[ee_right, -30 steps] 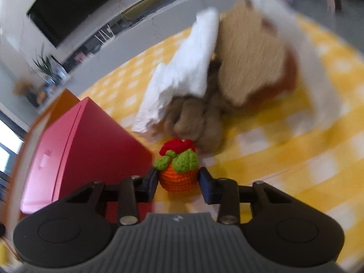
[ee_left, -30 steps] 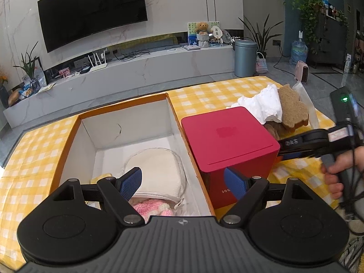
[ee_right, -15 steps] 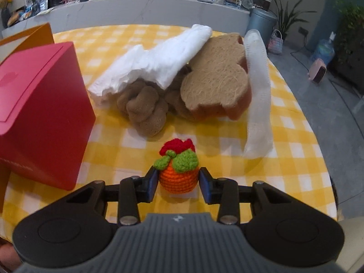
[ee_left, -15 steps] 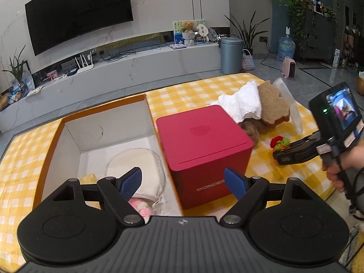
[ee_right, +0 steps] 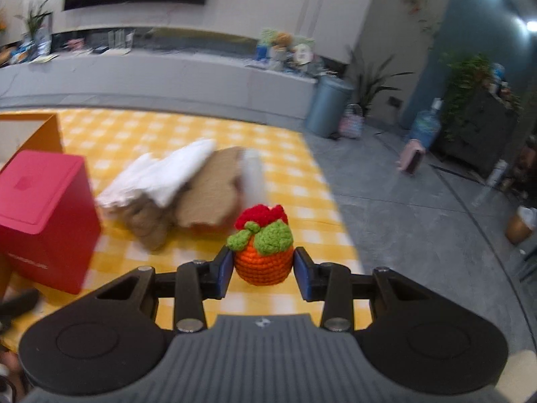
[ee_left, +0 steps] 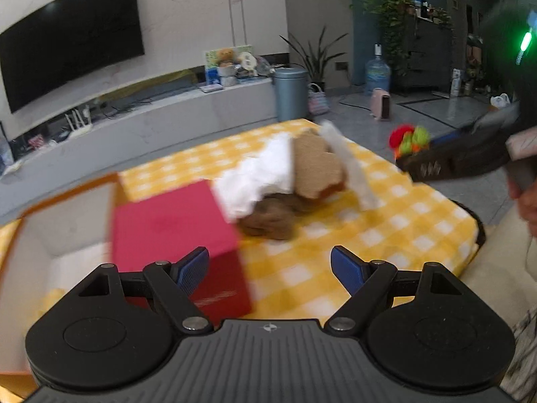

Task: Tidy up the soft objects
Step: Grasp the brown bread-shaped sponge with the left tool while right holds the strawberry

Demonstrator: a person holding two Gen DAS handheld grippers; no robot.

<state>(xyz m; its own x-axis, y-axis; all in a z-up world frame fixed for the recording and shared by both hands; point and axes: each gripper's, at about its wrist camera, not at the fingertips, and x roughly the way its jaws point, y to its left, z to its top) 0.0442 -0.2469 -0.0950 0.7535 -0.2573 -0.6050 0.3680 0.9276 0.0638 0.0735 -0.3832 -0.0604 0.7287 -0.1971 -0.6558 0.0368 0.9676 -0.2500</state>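
Note:
My right gripper [ee_right: 263, 265] is shut on an orange crocheted fruit [ee_right: 263, 255] with green leaves and a red top, held above the yellow checked table. It also shows in the left wrist view [ee_left: 409, 141], raised at the right. My left gripper [ee_left: 270, 267] is open and empty, over the table's near edge beside the red box [ee_left: 174, 228]. A pile of soft things lies mid-table: a white cloth [ee_left: 258, 174], a tan bear-shaped sponge [ee_left: 317, 168], a brown knotted plush [ee_left: 268, 221] and a white mesh strip [ee_left: 349, 164].
An orange-walled open box [ee_left: 23, 235] stands at the left, next to the red box [ee_right: 40, 215]. The table's right edge [ee_right: 335, 181] drops to a grey floor. A TV wall and low counter lie behind.
My right gripper has lifted the crocheted fruit up off the table. My left gripper has swung right, away from the open box toward the soft pile.

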